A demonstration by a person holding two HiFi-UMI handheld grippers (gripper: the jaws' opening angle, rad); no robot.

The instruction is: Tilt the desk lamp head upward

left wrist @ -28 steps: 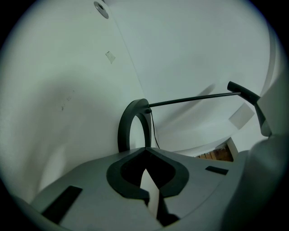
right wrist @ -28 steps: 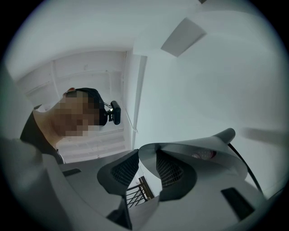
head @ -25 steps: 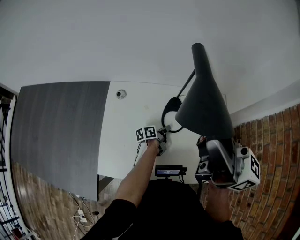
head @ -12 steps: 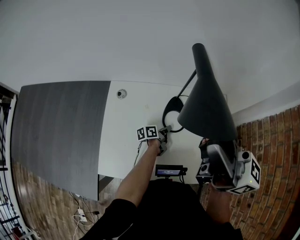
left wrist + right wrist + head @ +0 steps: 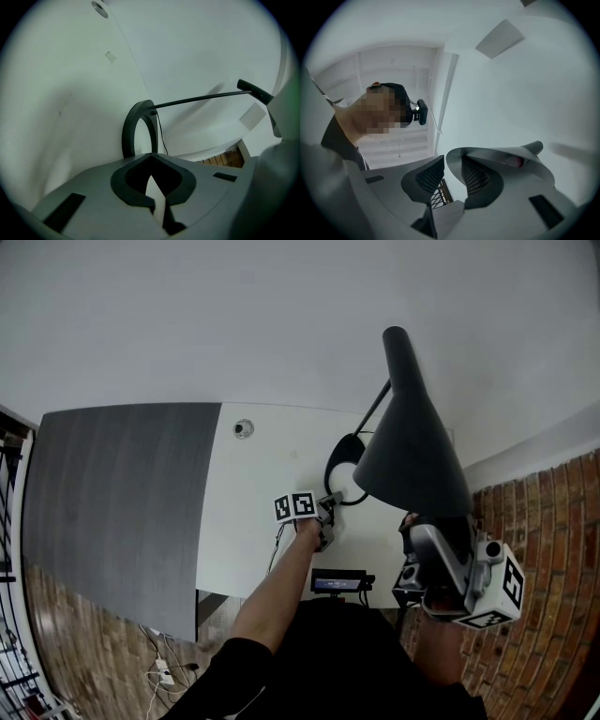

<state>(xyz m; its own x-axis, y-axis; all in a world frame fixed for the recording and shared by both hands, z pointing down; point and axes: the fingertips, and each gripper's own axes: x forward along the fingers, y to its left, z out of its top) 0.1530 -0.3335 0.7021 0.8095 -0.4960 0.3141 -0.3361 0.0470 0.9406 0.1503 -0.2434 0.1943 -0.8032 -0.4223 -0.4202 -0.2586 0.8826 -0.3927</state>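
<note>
A desk lamp stands on the white table. Its dark cone head hangs at the right, joined by a thin arm to a ring base. My right gripper is at the cone's lower rim. In the right gripper view the rim passes between the jaws of the right gripper, one jaw inside the shade and one outside, shut on it. My left gripper is shut, and the left gripper view puts its tips at the near edge of the ring base.
A round cable grommet sits in the table top. A dark grey panel adjoins the table on the left. A small black device with a screen is at the table's front edge. The floor is brick-patterned, and the wall is close behind.
The lamp head's lower rim and my right gripper have dipped slightly down and to the right, then eased back a little. The left gripper has hardly moved.
</note>
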